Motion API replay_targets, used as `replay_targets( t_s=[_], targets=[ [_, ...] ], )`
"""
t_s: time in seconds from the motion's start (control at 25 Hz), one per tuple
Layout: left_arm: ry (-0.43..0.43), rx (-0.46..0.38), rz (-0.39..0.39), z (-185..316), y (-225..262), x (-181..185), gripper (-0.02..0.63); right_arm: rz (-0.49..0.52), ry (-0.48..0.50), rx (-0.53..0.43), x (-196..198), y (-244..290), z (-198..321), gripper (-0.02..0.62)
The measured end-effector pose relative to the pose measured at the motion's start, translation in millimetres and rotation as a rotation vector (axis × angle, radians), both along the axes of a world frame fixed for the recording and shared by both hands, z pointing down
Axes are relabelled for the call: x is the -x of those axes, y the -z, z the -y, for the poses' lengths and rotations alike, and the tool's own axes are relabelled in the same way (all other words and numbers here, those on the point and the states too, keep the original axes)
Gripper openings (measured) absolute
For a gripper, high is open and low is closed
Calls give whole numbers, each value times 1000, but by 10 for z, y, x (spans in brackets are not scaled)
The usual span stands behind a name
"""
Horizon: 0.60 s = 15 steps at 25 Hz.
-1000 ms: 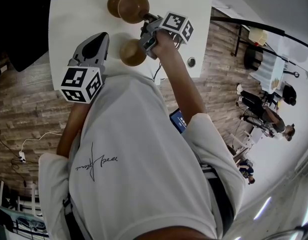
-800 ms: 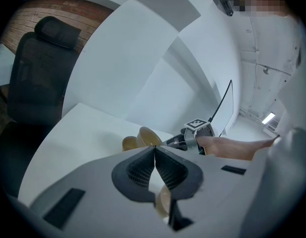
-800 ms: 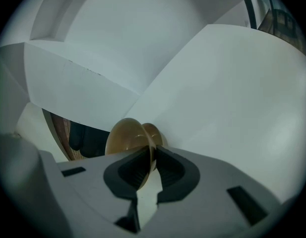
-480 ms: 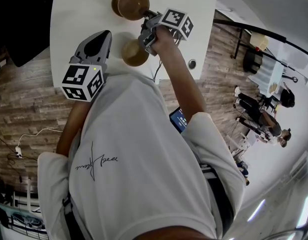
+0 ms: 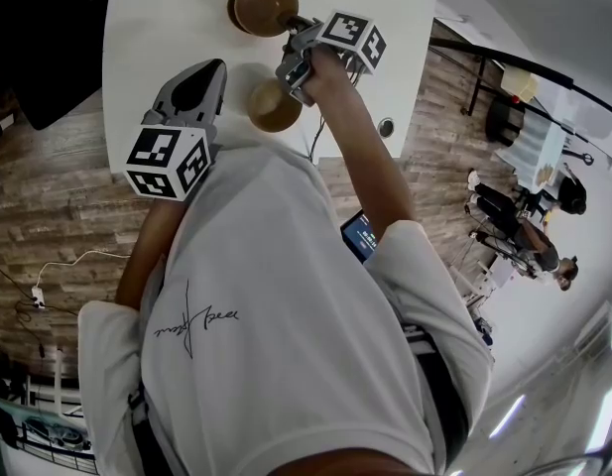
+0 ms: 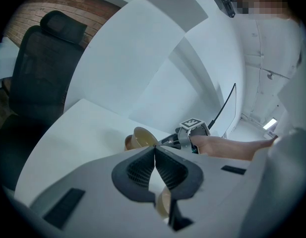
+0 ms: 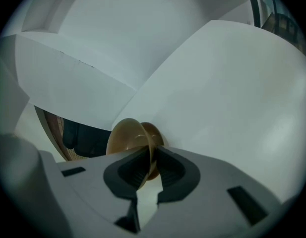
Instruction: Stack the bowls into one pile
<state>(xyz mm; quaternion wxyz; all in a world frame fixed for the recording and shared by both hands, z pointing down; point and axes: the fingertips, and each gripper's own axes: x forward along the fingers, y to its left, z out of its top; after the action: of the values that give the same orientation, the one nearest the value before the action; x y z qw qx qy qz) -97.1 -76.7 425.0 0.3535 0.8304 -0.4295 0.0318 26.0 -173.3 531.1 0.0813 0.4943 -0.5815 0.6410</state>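
The right gripper [image 7: 149,163] is clamped on the rim of a brown bowl [image 5: 264,6], held edgewise, likely to nest into the second bowl [image 5: 231,10] just beneath it. The third bowl [image 5: 276,107] waits behind the wrist. The left gripper [image 6: 154,158] idles alongside, closed and empty.

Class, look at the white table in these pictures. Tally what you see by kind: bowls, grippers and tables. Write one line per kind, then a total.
Bowls: 3 (held bowl, far bowl, near bowl)
Grippers: 2 (left gripper, right gripper)
Table: 1 (table)
Total: 6
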Motion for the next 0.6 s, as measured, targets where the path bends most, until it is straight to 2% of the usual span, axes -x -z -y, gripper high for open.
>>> replay_targets(
  t_s=[0.36, 0.6],
  targets=[
    [-7, 8, -8, 43, -7, -63, -2, -36, 18, 22, -31, -65, 58, 37],
    [-6, 6, -12, 36, 5, -62, -2, -31, 15, 23, -1, -37, 76, 67]
  ],
)
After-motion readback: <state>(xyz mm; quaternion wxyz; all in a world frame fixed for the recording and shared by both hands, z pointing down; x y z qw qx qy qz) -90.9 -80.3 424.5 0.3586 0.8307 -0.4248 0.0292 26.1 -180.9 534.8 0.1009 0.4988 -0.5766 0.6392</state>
